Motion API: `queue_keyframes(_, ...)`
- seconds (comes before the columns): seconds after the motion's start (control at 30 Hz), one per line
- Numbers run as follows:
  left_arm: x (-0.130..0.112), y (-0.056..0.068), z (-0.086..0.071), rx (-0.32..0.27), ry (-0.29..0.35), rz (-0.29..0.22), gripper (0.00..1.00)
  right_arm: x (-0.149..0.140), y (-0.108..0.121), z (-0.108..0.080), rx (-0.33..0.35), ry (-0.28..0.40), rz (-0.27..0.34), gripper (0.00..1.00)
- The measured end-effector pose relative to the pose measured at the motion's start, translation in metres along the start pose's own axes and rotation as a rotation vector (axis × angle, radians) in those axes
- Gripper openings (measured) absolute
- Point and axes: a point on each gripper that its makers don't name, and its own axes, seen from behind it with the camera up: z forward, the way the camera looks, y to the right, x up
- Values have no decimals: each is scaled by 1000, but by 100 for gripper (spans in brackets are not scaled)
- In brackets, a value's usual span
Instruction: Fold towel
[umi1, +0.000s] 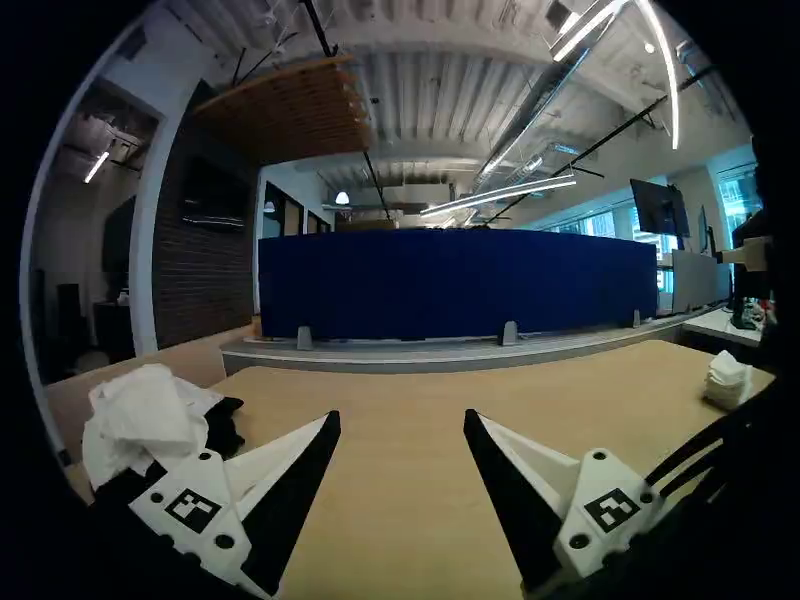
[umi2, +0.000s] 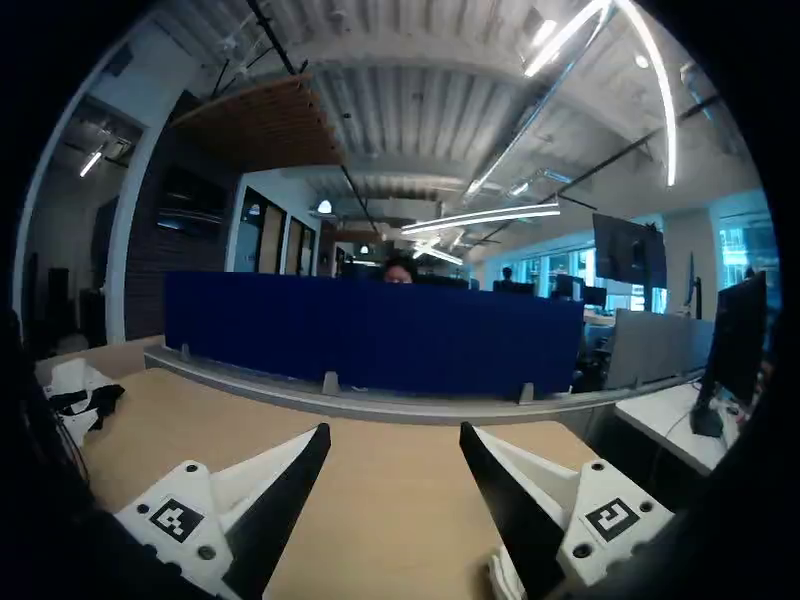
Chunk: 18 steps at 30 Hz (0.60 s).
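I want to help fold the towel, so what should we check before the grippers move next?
1. Left gripper open, holding nothing: ok.
2. Right gripper open, holding nothing: ok.
3. Towel in sight on the table, at the left in the left gripper view: ok.
4. Towel spread flat for folding: not ok, it is crumpled in a heap.
5. Black item beside the towel free of it: cannot tell.

Left gripper (umi1: 401, 414), fingers (umi1: 290, 470) apart, over table (umi1: 400, 510)
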Motion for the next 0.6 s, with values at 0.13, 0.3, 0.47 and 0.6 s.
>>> queue_keyframes(0.13,-7,-5,-1,5,8,-17,91,-2,1,0,-2,9,1,100)
queue_keyframes(0.3,-11,-10,1,8,24,-35,91,2,2,2,-5,27,4,100)
queue_keyframes(0.47,-17,-11,2,15,25,-24,91,5,7,3,-13,43,5,100)
queue_keyframes(0.6,-21,-9,1,12,23,-26,91,6,10,2,-19,54,14,100)
